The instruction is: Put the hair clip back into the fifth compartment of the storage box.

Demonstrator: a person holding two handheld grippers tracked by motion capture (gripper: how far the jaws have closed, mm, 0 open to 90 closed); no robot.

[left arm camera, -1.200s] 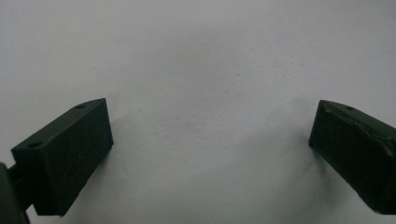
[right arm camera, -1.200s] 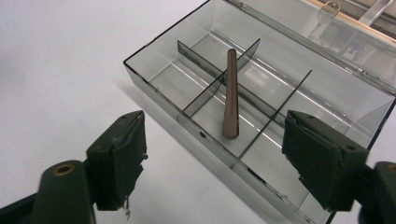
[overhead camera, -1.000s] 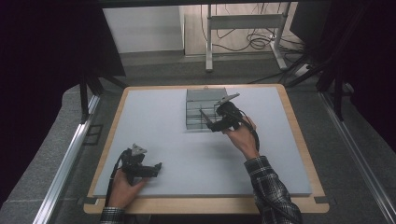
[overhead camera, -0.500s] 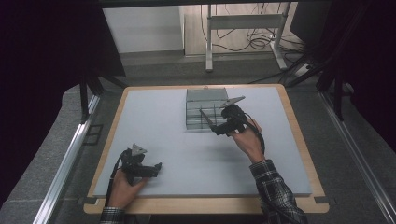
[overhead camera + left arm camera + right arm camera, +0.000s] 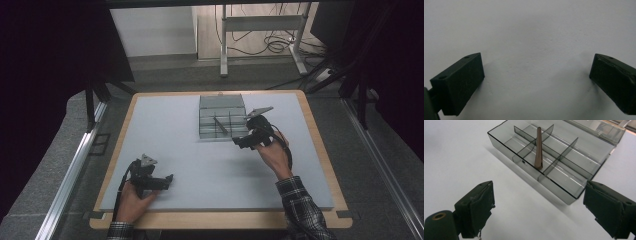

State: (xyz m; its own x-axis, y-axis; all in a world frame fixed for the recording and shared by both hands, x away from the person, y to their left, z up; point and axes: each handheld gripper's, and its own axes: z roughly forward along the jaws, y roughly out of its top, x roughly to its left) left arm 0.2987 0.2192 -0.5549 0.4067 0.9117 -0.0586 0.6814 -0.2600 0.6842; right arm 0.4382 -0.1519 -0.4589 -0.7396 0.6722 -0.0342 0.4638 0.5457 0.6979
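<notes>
Organiser box point(image 5: 554, 160): clear smoky plastic, split by thin dividers into compartments, lid folded open behind; sits on the desk point(image 5: 170, 125) toward its far middle, squarely placed, probably so its open cells face the person.
Brown stick point(image 5: 538, 147): slim tapered rod, leaning tilted in a cell at the middle of the box, its lower end on the cell floor and its upper part propped across a divider; it reads as dropped in rather than laid flat, since the cell looks shorter than the rod.
Right gripper point(image 5: 537, 207): just beside the box's near edge, apart from it, aimed back at the stick; seen from above at the box's right front corner point(image 5: 239, 142).
Right fingers point(image 5: 477, 207): wide apart and have just been opening further; nothing between them, nothing touched, bare desk below.
Right-hand judgement: looks like a release with the hand clear of the box, the stick's placement done.
Left gripper point(image 5: 168, 180): low on the near-left part of the desk, well apart from the box, seemingly parked out of the way.
Left fingers point(image 5: 461, 82): spread wide over plain desk surface, empty, gripping nothing.
Person: both forearms enter from the near edge, a checked sleeve point(image 5: 300, 205) on the right.
</notes>
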